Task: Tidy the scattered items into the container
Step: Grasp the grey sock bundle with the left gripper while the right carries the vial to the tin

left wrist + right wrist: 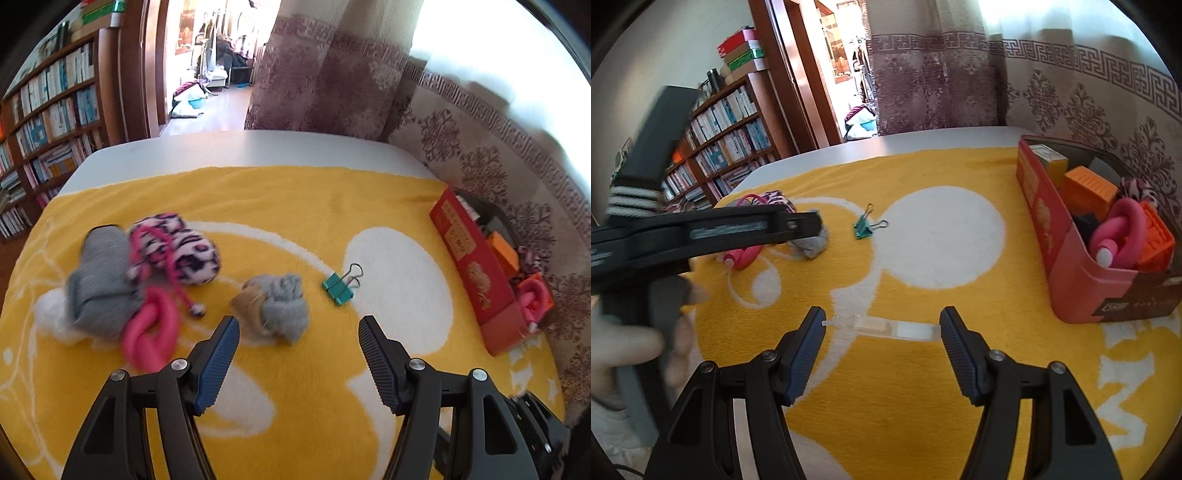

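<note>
My left gripper stands open and empty above the yellow towel, just short of a balled grey sock. A teal binder clip lies right of the sock. To the left lie a pink-and-black fuzzy pouch, a grey cloth and a pink foam ring. The red box stands at the right edge. My right gripper has a clear plastic tube spanning its tips, each end meeting a pad. The red box at its right holds orange blocks and a pink ring.
A yellow-and-white towel covers the grey table. A hand and the black frame of the other tool cross the left of the right wrist view. Patterned curtains hang behind the table, and a bookshelf stands at the left.
</note>
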Motion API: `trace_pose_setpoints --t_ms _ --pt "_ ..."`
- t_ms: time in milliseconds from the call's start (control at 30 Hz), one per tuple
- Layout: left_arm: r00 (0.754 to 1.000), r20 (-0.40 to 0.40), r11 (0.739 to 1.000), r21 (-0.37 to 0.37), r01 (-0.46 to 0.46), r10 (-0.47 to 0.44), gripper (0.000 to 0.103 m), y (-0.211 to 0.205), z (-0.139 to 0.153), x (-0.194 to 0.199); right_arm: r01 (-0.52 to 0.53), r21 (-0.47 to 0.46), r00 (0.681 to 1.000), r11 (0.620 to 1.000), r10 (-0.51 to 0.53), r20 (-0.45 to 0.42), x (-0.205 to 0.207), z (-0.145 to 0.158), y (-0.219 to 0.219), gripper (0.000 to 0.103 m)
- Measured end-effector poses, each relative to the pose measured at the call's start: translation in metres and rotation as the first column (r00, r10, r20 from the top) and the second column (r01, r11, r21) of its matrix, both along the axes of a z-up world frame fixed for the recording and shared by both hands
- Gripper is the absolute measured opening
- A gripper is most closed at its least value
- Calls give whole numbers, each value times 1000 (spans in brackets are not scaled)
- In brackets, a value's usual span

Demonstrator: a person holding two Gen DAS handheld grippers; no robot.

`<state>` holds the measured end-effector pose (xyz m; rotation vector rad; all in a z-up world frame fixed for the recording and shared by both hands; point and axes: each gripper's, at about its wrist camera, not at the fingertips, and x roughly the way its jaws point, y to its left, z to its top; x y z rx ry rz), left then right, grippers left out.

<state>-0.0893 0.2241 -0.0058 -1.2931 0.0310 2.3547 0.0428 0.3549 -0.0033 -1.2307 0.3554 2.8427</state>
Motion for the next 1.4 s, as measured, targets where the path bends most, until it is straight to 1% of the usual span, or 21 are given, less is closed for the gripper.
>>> trace_pose_setpoints --t_ms 100,233,300,333,367,400,467,500,667,833,933,1067,1267,1333,1400 --pt "1000 -2 999 -33 -25 25 69 7 -13 -9 4 -11 1000 1000 -4 1 0 0 5 68" --pt "999 7 998 -39 -50 51 68 7 -31 -20 2 -17 1000 1000 -2 2 0 -1 5 68" --pt "998 -21 997 -49 -54 53 68 6 -35 -21 -3 -12 1000 1000 3 4 0 -1 4 68" --pt "998 -28 997 -52 -57 55 65 5 -36 -21 -6 -7 1000 1000 6 5 0 -2 2 68" --pt "998 -33 997 -50 -64 62 55 3 -35 -21 -7 -3 1000 1000 7 5 -1 -2 2 68" --pt "997 -29 997 -35 -66 65 49 1 -34 -21 -8 5 1000 1000 8 4 -1 -3 1 68" --pt "997 -19 997 2 -74 74 49 -6 -30 -22 -2 14 1000 1000 2 -1 -1 -3 1 68" --pt "997 -26 997 10 -79 79 49 -9 -26 -21 1 16 1000 1000 -1 -4 0 -2 2 68" --pt "995 -58 996 43 -83 85 49 -16 -8 -14 15 11 1000 1000 -14 -24 0 0 5 68" --pt "995 -75 996 66 -58 63 49 -16 8 -2 43 2 996 999 -43 -78 6 11 14 68" --pt "996 -78 996 74 -40 45 49 -13 14 4 79 6 991 997 -78 -109 10 20 28 68" --pt "996 -85 996 83 -12 20 49 -5 22 13 185 20 971 983 -179 -160 18 37 66 68" --pt "998 -68 995 96 25 -19 49 7 25 23 354 28 914 935 -339 -220 29 57 131 68" --pt "998 -62 995 95 38 -32 49 13 24 26 388 39 900 921 -369 -232 28 61 148 68" --pt "997 -60 994 93 50 -45 49 20 24 29 406 44 892 913 -385 -235 24 63 162 68"
